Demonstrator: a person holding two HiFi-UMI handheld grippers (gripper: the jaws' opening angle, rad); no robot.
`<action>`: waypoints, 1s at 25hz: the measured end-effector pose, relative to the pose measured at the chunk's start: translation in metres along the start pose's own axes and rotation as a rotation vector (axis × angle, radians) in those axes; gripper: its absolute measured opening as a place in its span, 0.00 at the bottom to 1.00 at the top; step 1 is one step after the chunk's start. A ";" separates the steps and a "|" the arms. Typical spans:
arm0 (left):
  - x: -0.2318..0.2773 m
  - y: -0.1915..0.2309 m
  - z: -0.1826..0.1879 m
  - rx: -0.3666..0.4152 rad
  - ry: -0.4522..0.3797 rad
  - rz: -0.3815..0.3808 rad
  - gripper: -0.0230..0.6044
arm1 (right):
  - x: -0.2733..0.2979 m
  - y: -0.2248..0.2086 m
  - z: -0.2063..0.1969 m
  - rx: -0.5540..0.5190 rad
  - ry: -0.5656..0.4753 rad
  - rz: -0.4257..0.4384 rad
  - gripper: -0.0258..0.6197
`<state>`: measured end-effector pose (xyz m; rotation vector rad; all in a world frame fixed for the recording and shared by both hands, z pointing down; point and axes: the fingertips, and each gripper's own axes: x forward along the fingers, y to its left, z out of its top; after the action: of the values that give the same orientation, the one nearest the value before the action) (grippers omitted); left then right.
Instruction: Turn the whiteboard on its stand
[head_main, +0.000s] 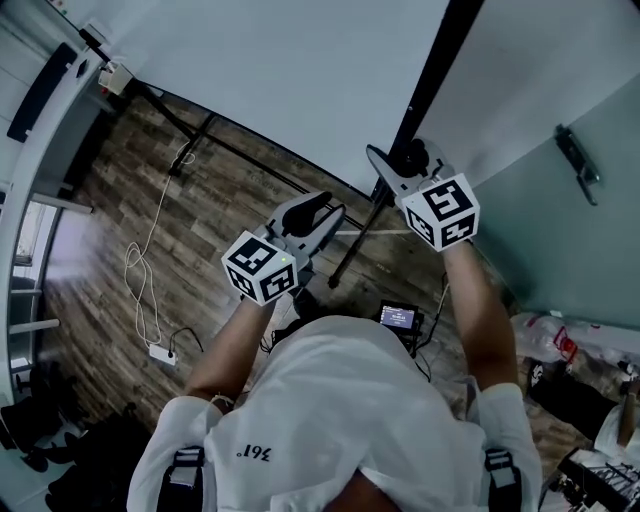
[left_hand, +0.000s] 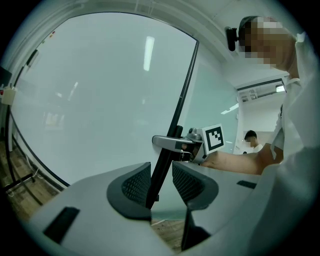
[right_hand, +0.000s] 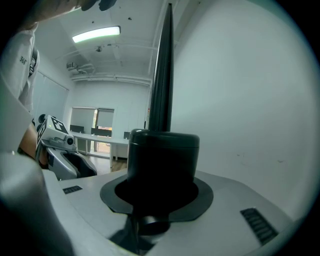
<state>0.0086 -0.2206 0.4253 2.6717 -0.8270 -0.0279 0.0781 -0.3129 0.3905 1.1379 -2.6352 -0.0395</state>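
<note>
Dark wood-plank floor (head_main: 200, 230) runs under me, and the big white whiteboard (head_main: 300, 70) on its stand fills everything from ten to twelve o'clock. Its black upright metal post (head_main: 430, 85) slants down at one o'clock.

My right gripper (head_main: 398, 165) is clamped on the black round locking knob (right_hand: 162, 160) on that post; the knob fills the space between the jaws. My left gripper (head_main: 322, 212) sits lower, at about twelve o'clock. Its jaws are narrowly parted, with the post (left_hand: 175, 130) lined up in the gap. I see no firm pinch there, so I judge it a loose guide and not a hold.

The risk lies in that imbalance. If I free the knob with the left side unclamped, the panel may swing on its own and knock the left gripper. If the knob is tight and I push anyway, the stand could skid or tip. A thin white cable (head_main: 145, 280) lies looped on the floor at nine o'clock and could catch a foot of the stand if it shifts.
</note>
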 end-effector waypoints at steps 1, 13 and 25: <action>0.001 -0.001 0.003 0.001 -0.002 -0.002 0.23 | 0.000 0.000 0.003 -0.003 0.001 0.001 0.28; 0.015 -0.014 0.012 0.011 -0.008 -0.048 0.23 | -0.025 -0.004 0.007 0.000 -0.013 -0.029 0.37; 0.015 -0.015 0.003 0.030 -0.020 -0.143 0.23 | -0.060 -0.006 -0.019 0.027 -0.005 -0.149 0.39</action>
<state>0.0288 -0.2188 0.4186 2.7578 -0.6450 -0.0773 0.1263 -0.2723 0.3940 1.3424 -2.5572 -0.0362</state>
